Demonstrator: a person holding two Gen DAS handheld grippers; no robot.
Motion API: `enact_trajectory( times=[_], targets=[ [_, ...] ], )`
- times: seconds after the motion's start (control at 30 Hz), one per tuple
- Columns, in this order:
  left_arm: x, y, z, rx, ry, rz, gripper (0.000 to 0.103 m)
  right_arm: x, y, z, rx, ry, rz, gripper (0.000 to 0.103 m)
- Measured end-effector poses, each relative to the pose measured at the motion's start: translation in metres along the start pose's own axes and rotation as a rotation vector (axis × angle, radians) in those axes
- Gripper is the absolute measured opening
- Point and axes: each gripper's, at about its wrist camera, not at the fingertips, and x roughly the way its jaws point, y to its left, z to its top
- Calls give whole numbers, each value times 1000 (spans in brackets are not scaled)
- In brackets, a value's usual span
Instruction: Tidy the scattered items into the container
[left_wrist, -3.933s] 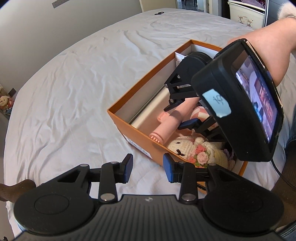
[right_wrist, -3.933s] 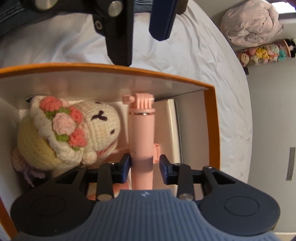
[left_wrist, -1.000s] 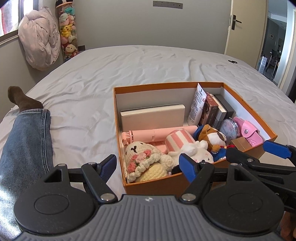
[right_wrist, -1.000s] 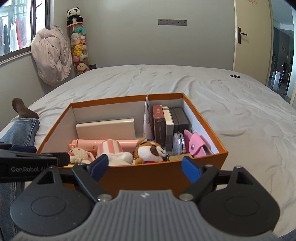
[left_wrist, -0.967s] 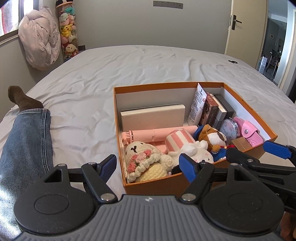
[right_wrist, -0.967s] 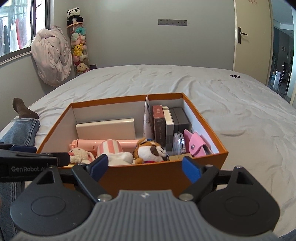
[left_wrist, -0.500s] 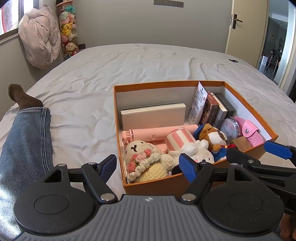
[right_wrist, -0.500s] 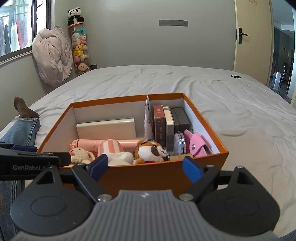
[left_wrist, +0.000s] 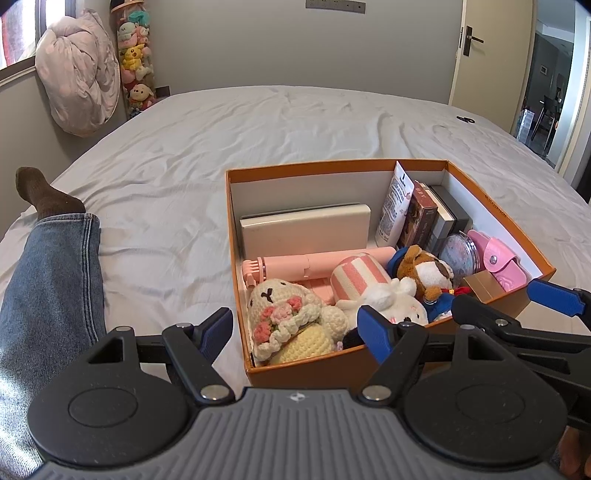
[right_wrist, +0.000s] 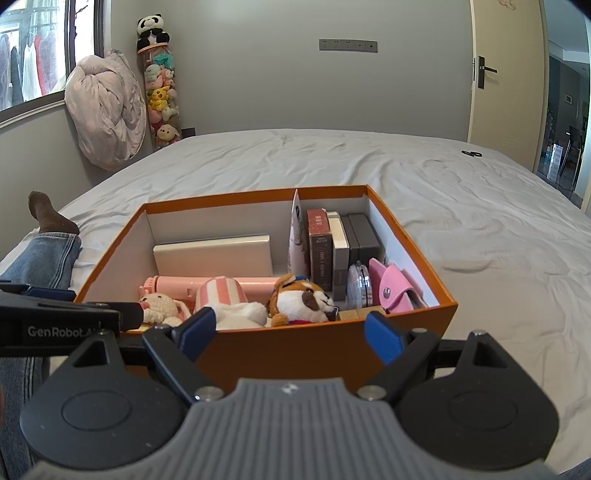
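Observation:
An orange box (left_wrist: 306, 368) (right_wrist: 280, 350) sits on the bed and holds several items: a pink selfie stick (left_wrist: 317, 260) (right_wrist: 177, 286), a crochet bunny (left_wrist: 284, 317), a striped cup (left_wrist: 358, 275), a plush dog (right_wrist: 301, 299), a cream case (left_wrist: 306, 230), books (right_wrist: 328, 247) and a pink pouch (right_wrist: 393, 286). My left gripper (left_wrist: 295, 332) is open and empty, just before the box's near left corner. My right gripper (right_wrist: 290, 332) is open and empty, in front of the box's near wall; its fingers (left_wrist: 554, 295) show in the left wrist view.
The box rests on a wide grey bedsheet (left_wrist: 295, 122). A leg in jeans (left_wrist: 48, 288) with a brown sock lies at the left. A small dark object (left_wrist: 466, 119) lies on the far right of the bed. A door (right_wrist: 506, 77) stands at the right.
The right gripper has let go of the pink selfie stick, which lies in the box. Both grippers have pulled back and opened wide. Over the last second the view barely shifts.

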Motion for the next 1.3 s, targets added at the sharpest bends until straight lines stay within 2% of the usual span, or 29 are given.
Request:
enact_trajectory(
  times=[1.3],
  targets=[
    [1,2,0,-18,13,-9,87,-1,0,-2,2,5,12,90]
  ],
)
